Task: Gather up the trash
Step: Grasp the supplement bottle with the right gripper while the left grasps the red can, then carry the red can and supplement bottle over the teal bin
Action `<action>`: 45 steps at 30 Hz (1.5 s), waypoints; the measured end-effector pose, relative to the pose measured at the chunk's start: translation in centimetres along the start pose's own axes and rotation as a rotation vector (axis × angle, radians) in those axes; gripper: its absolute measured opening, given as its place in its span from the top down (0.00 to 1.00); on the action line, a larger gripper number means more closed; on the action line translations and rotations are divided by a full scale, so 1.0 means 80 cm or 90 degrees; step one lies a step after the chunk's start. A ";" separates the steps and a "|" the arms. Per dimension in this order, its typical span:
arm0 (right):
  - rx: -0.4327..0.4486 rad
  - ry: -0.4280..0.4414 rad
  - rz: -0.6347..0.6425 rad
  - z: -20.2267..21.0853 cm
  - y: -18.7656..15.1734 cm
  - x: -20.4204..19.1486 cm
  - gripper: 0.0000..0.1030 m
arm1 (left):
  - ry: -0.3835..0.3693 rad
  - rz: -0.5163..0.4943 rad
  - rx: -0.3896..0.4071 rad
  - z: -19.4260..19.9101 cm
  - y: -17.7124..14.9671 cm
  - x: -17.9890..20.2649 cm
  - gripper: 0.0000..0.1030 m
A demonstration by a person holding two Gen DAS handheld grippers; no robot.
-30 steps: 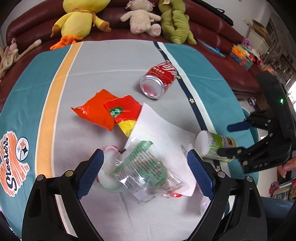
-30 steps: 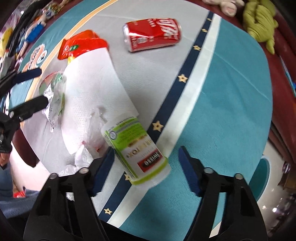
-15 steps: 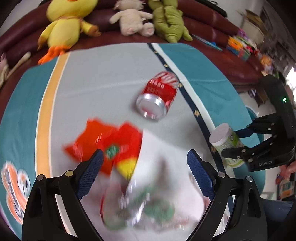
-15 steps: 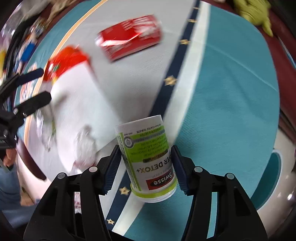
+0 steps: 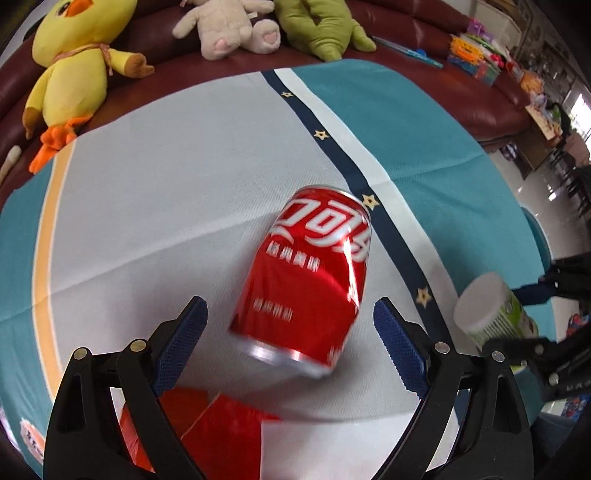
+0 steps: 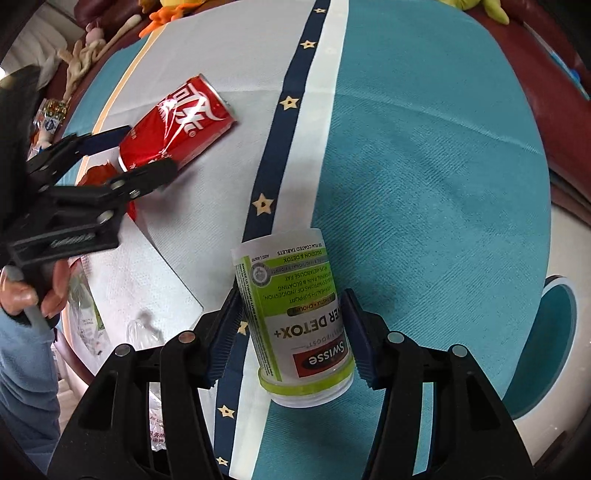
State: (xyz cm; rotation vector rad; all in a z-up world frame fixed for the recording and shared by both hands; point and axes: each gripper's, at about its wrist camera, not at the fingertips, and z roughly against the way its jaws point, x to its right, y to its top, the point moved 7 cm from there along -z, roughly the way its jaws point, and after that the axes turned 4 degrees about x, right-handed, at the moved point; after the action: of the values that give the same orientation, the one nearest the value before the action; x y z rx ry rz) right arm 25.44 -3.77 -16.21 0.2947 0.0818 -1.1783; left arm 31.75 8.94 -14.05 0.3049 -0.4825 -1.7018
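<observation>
A red cola can lies on its side on the tablecloth; it also shows in the right wrist view. My left gripper is open, its blue pads on either side of the can's near end, not touching it. My right gripper is shut on a white and green Swisse pill bottle, held upside down above the cloth; the bottle also shows in the left wrist view. A red wrapper and a white paper napkin lie near the left gripper.
Crumpled clear plastic lies at the table's near edge. A yellow duck, a beige plush and a green plush sit on the brown sofa behind the table. The cloth is teal and grey with a star stripe.
My left gripper moved forward from the plastic bag and napkin to straddle the cola can. My right gripper closed on the pill bottle and lifted it off the table.
</observation>
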 end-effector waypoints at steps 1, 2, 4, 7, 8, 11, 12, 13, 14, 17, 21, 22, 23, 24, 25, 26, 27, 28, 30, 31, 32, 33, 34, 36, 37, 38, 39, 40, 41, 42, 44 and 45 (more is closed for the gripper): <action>0.000 0.002 -0.003 -0.002 -0.004 -0.001 0.49 | -0.005 0.005 -0.001 -0.005 0.002 0.000 0.11; -0.001 0.006 -0.008 -0.002 -0.003 0.001 0.49 | -0.009 0.007 -0.004 -0.009 0.004 0.001 0.11; -0.002 0.015 -0.015 -0.002 -0.005 0.007 0.49 | -0.008 0.005 -0.006 -0.015 0.006 0.003 0.25; 0.001 0.029 -0.026 -0.001 -0.004 0.014 0.49 | 0.000 0.007 -0.010 -0.018 0.006 0.007 0.34; 0.003 0.031 -0.029 0.001 -0.006 0.018 0.49 | 0.005 0.005 -0.007 -0.018 0.006 0.009 0.34; 0.011 0.032 -0.040 0.007 -0.009 0.027 0.49 | 0.022 0.005 0.003 -0.012 0.002 0.016 0.34; 0.016 0.034 -0.044 0.012 -0.012 0.035 0.50 | 0.026 0.008 0.006 -0.008 0.001 0.017 0.34; 0.020 0.036 -0.049 0.014 -0.014 0.037 0.50 | 0.028 0.010 0.011 -0.002 0.000 0.020 0.35; 0.025 0.038 -0.055 0.018 -0.016 0.040 0.50 | 0.024 0.009 0.016 0.003 0.000 0.024 0.35; 0.038 0.040 -0.064 0.026 -0.020 0.047 0.50 | 0.021 0.003 0.026 0.020 -0.002 0.037 0.35; 0.059 0.048 -0.078 0.042 -0.029 0.058 0.50 | 0.016 -0.008 0.037 0.040 -0.005 0.062 0.34; 0.066 0.051 -0.083 0.048 -0.031 0.063 0.50 | 0.014 -0.012 0.040 0.047 -0.006 0.071 0.34; 0.075 0.056 -0.090 0.054 -0.035 0.069 0.50 | 0.013 -0.014 0.041 0.051 -0.007 0.076 0.34; 0.082 0.061 -0.097 0.059 -0.039 0.073 0.50 | 0.011 -0.017 0.042 0.055 -0.007 0.082 0.34; 0.088 0.065 -0.104 0.065 -0.043 0.077 0.50 | 0.007 -0.021 0.043 0.061 -0.008 0.092 0.34; 0.097 0.071 -0.116 0.072 -0.050 0.086 0.50 | 0.005 -0.024 0.043 0.064 -0.010 0.099 0.34; 0.103 0.076 -0.125 0.078 -0.054 0.094 0.50 | 0.002 -0.030 0.045 0.069 -0.010 0.108 0.34; 0.110 0.079 -0.134 0.083 -0.060 0.102 0.50 | -0.001 -0.040 0.049 0.074 -0.010 0.122 0.34; 0.123 0.086 -0.152 0.094 -0.070 0.119 0.50 | -0.008 -0.054 0.052 0.080 -0.010 0.140 0.34; 0.129 0.088 -0.161 0.096 -0.073 0.125 0.50 | -0.011 -0.061 0.053 0.083 -0.009 0.151 0.34; 0.137 0.091 -0.173 0.103 -0.080 0.138 0.50 | -0.016 -0.070 0.054 0.085 -0.008 0.167 0.34; 0.146 0.092 -0.185 0.110 -0.086 0.150 0.50 | -0.021 -0.077 0.053 0.085 -0.007 0.179 0.34; 0.155 0.092 -0.196 0.116 -0.093 0.162 0.50 | -0.025 -0.085 0.052 0.085 -0.006 0.191 0.34; 0.173 0.088 -0.222 0.132 -0.108 0.194 0.50 | -0.036 -0.107 0.051 0.084 0.000 0.227 0.34; 0.181 0.083 -0.233 0.139 -0.114 0.208 0.50 | -0.042 -0.119 0.050 0.081 0.004 0.245 0.34; 0.191 0.073 -0.247 0.149 -0.124 0.231 0.50 | -0.046 -0.127 0.049 0.079 0.005 0.259 0.34; 0.198 0.064 -0.259 0.156 -0.133 0.250 0.50 | -0.054 -0.139 0.046 0.075 0.009 0.279 0.34; 0.203 0.058 -0.270 0.162 -0.140 0.265 0.50 | -0.059 -0.147 0.044 0.071 0.011 0.293 0.34; 0.210 0.047 -0.284 0.168 -0.149 0.286 0.50 | -0.068 -0.160 0.040 0.065 0.014 0.314 0.34; 0.214 0.037 -0.296 0.173 -0.158 0.305 0.50 | -0.075 -0.170 0.036 0.058 0.016 0.336 0.34; 0.219 0.014 -0.325 0.179 -0.178 0.349 0.50 | -0.089 -0.187 0.026 0.045 0.018 0.369 0.34; 0.218 0.008 -0.337 0.179 -0.185 0.365 0.50 | -0.094 -0.195 0.020 0.038 0.018 0.385 0.34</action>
State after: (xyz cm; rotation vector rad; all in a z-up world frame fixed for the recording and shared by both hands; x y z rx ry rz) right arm 21.79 -39.02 -11.53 0.6073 -0.0357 -1.7191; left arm 25.86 -20.96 -8.67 0.2870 -0.5955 -2.0255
